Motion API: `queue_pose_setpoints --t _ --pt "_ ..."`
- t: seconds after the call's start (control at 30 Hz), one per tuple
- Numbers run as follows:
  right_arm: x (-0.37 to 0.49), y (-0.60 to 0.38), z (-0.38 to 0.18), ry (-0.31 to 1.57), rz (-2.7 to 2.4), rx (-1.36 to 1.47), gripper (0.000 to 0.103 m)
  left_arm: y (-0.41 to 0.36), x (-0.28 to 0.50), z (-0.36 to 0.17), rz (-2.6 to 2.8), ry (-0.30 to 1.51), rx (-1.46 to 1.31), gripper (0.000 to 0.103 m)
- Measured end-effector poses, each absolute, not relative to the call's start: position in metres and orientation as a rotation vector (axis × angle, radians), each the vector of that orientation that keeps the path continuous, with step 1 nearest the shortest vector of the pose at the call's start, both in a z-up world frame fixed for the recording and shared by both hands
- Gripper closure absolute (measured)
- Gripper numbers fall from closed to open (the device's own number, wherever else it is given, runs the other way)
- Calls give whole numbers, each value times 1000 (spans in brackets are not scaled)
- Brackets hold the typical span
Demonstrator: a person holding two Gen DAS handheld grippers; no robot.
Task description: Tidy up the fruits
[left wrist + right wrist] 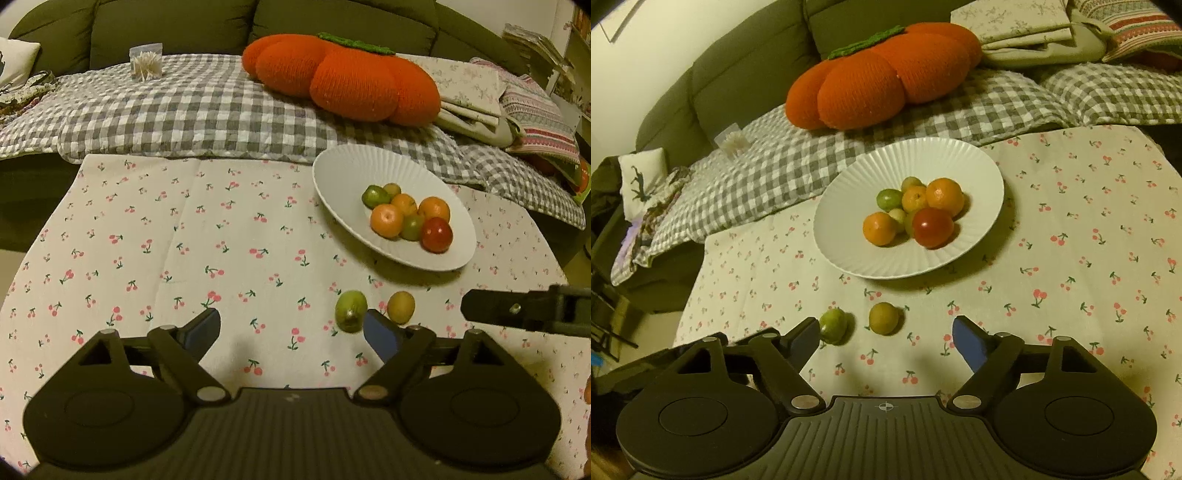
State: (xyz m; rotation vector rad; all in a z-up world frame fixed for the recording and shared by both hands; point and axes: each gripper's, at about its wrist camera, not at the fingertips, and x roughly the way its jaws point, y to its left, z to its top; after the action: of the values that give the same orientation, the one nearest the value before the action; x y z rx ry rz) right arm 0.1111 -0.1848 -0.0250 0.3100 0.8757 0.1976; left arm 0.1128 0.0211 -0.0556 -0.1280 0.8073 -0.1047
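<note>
Both sets of jaws stand spread wide over the cherry-print cloth point(155, 236), and nothing sits between the pads of either. Between my left jaws point(291, 330) there is only bare cloth. Their right-hand pad, blue-faced, stands just beside a green fruit point(351, 311) lying loose on the surface, though I cannot tell whether they touch. A yellow-brown fruit point(401, 307) lies close to the right of the green one, apart from it.

From my right jaws point(886, 338) the same two loose fruits show: the green fruit point(833, 325) sits right by the tip of the left-hand finger, and the yellow-brown fruit point(883, 318) lies ahead in the gap between the fingers, not gripped.

Farther out on the surface rests a white ribbed plate point(857, 258). It holds a cluster of fruit touching one another: a red fruit point(932, 227) at the near side, three orange fruits point(945, 196) around it, and several small green ones point(888, 199) tucked between and behind.

Past the edge of the surface a grey checked blanket point(177, 107) lies over a green sofa point(177, 22). On the blanket sits an orange pumpkin-shaped cushion point(343, 81), with folded fabrics point(476, 96) to its right and a clear bag of cotton swabs point(146, 62) to its left.
</note>
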Motion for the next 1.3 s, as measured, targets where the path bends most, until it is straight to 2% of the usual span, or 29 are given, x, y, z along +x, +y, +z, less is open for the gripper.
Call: queue_pose_setpoints --t 0.3,0.5,0.8,0.87,1.0,1.07,1.3 --pt "115 -187 -30 898 193 316 22 19 116 -68 -113 813 -120 18" --pt "119 -192 -36 904 170 328 22 8 122 -74 -160 780 -116 22" --pt "123 -201 -40 901 131 344 22 -14 136 -85 -227 755 -71 47" --pt "125 -201 -41 900 130 341 23 -15 138 -88 -231 758 -69 57" --pt "126 -201 -43 896 131 329 23 -18 141 -94 -241 774 -62 68" --pt "127 -199 -43 895 130 321 23 -18 141 -96 -241 775 -66 77" --pt "129 -195 -47 886 137 292 28 -9 140 -94 -229 783 -108 79"
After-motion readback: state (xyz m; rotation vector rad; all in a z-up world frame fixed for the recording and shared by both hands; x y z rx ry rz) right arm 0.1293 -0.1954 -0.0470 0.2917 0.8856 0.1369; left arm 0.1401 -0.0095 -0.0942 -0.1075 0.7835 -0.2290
